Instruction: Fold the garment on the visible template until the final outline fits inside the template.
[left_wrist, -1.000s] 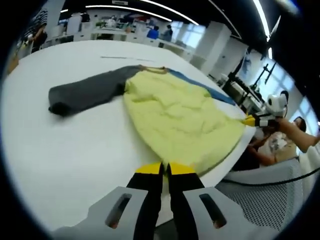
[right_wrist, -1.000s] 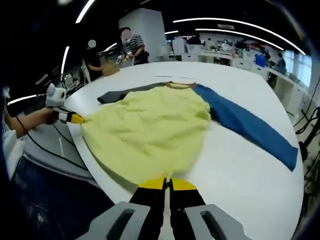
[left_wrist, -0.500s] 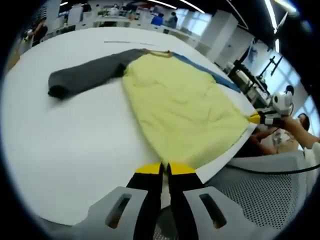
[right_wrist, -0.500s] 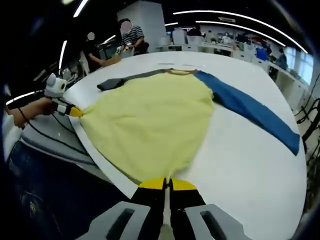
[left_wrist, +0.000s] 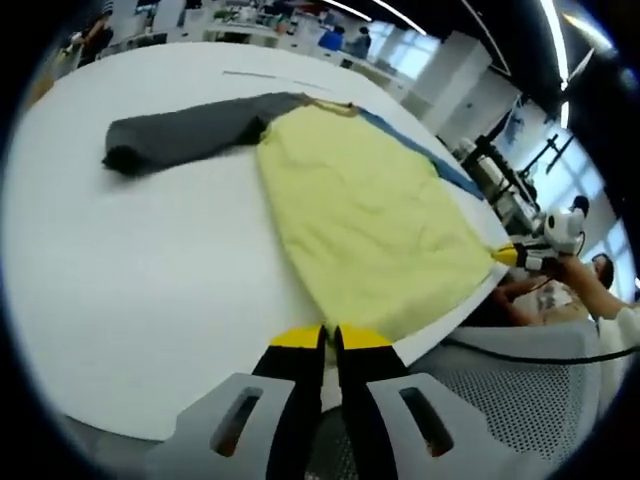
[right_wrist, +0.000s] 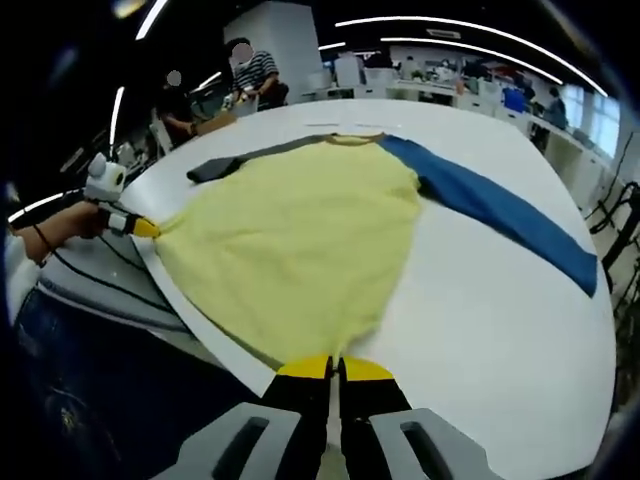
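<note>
While garment (left_wrist: 370, 210) lies flat | left claw (left_wrist: 330, 338) pinching hem | right claw (right_wrist: 334, 368) likewise, seemingly

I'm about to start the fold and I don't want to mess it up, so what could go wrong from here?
Both grippers, left and right, pinch the yellow hem right at the table edge; it may slide off. The stretched yellow body could drag the grey sleeve and blue sleeve out of line. A thin pinch might slip.

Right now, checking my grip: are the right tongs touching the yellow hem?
Touching. The right gripper view shows the right tongs closed on the yellow hem.
</note>
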